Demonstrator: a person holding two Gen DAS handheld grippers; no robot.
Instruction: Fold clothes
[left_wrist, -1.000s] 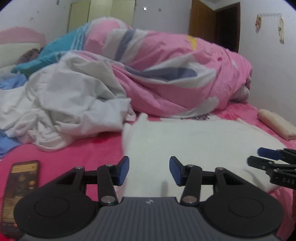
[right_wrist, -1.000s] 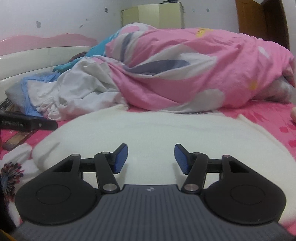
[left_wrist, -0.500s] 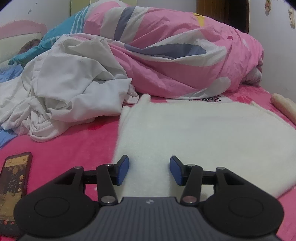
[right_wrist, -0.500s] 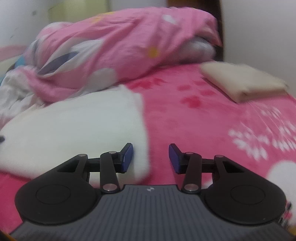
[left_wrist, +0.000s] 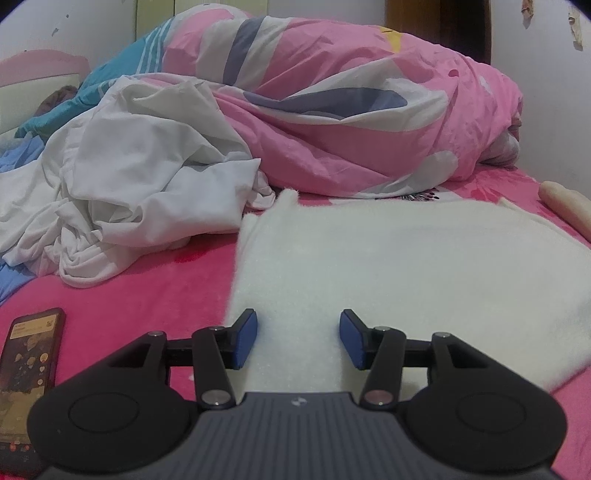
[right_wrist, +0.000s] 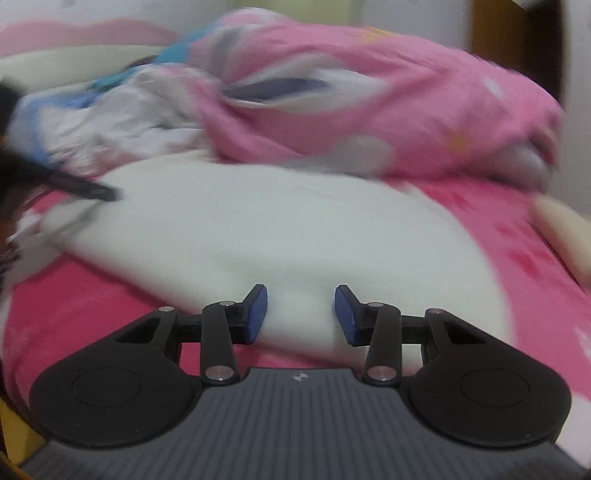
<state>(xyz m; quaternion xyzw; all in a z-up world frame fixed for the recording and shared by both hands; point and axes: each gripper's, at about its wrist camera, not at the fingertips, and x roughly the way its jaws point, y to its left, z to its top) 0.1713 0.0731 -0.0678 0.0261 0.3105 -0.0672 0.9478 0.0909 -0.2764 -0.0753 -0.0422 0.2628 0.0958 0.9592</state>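
Pink bed sheet carries a white fleece garment, lying flat just below the heaped pink quilt. Left gripper hovers half-open over its near left corner, empty. Right gripper has swung back over the near edge, its jaws narrowing yet gripping nothing; likely both corners get pinched next.

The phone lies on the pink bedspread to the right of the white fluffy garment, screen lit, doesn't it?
Not quite: the left wrist view shows the phone to the left of the white fluffy garment, not the right. It does lie on the pink bedspread, screen lit.
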